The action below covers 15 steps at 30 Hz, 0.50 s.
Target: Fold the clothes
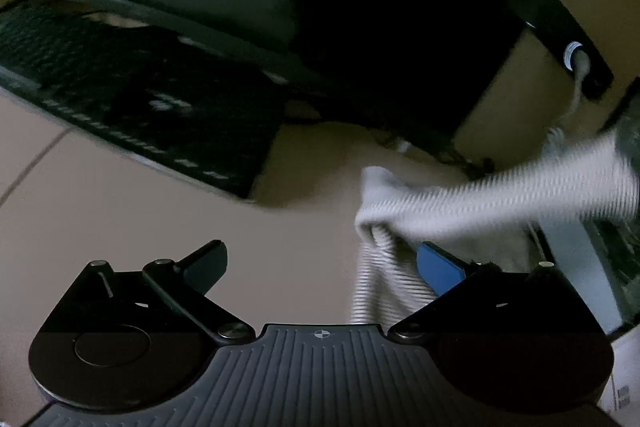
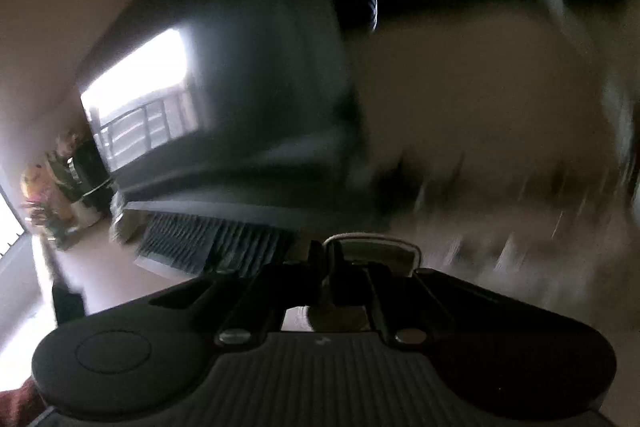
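While the left gripper [image 1: 322, 263] holds its fingers spread and empty at lower centre, a grey ribbed knit garment [image 1: 496, 195] hangs blurred at right (seemingly mid-lift). Right gripper [image 2: 332, 263] fingers sit pressed together, seemingly pinching cloth. Next move, I judge: spreading it flat.

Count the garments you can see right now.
1: a grey ribbed garment, blurred, stretching from the right edge down past the left gripper's blue fingertip. The right wrist view is too blurred to show others.
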Motion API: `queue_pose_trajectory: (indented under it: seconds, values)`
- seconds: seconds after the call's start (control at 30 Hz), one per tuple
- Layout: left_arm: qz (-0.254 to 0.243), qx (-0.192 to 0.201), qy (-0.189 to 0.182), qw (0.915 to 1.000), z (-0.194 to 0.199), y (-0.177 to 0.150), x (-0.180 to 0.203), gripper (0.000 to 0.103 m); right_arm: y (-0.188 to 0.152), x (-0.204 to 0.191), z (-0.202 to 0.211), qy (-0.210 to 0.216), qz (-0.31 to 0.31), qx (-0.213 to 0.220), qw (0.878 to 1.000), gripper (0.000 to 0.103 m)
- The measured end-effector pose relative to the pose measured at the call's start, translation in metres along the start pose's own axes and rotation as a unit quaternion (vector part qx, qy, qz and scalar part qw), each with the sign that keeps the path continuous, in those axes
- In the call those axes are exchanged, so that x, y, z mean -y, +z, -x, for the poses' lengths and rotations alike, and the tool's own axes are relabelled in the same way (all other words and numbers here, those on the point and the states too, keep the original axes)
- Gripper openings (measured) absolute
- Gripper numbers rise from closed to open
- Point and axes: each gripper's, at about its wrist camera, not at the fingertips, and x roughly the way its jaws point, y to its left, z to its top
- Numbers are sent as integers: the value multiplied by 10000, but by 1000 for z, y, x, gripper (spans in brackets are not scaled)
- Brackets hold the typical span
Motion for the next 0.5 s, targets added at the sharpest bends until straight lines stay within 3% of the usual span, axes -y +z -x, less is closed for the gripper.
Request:
queue_pose_trajectory:
  seconds: [0.2, 0.5]
  values:
    - [-756, -251, -308, 9963, -28, -8, 54, 103, 53, 46, 10, -444, 313, 416, 9977, 3]
    - [-1180, -691, -341, 9900, -70, -17, 98, 103, 58, 123, 0, -817, 65, 567, 9950, 0]
